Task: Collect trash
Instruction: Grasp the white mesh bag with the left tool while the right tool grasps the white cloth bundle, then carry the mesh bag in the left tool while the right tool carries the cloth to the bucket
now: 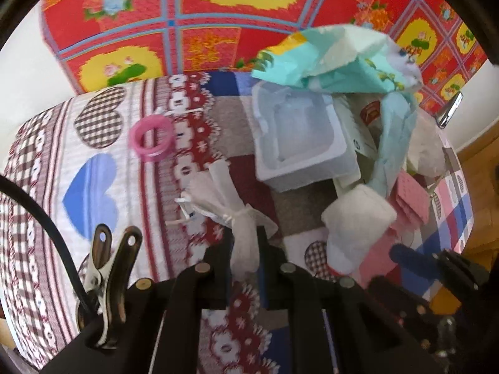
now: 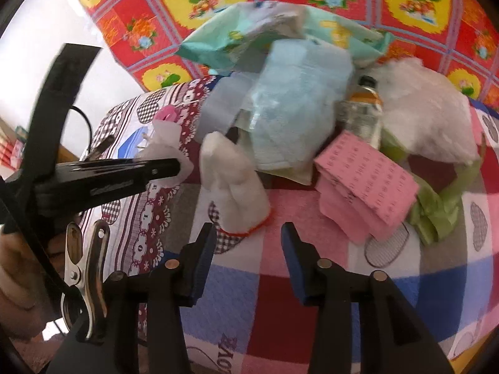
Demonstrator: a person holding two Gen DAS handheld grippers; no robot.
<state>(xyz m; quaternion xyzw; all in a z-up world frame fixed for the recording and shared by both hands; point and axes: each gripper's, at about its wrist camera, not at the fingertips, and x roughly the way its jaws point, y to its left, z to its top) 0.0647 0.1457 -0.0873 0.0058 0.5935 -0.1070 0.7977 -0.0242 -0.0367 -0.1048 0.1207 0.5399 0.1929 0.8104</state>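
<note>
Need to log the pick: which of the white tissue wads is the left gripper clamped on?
The thin, twisted wad beside the pink ring, pinched in the left gripper. The fatter wad lies free before the open right gripper.

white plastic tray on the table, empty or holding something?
Empty, apparently. The white plastic tray sits open side up in the left wrist view, showing only bare inner walls and floor; motion blur could hide something small.
</note>
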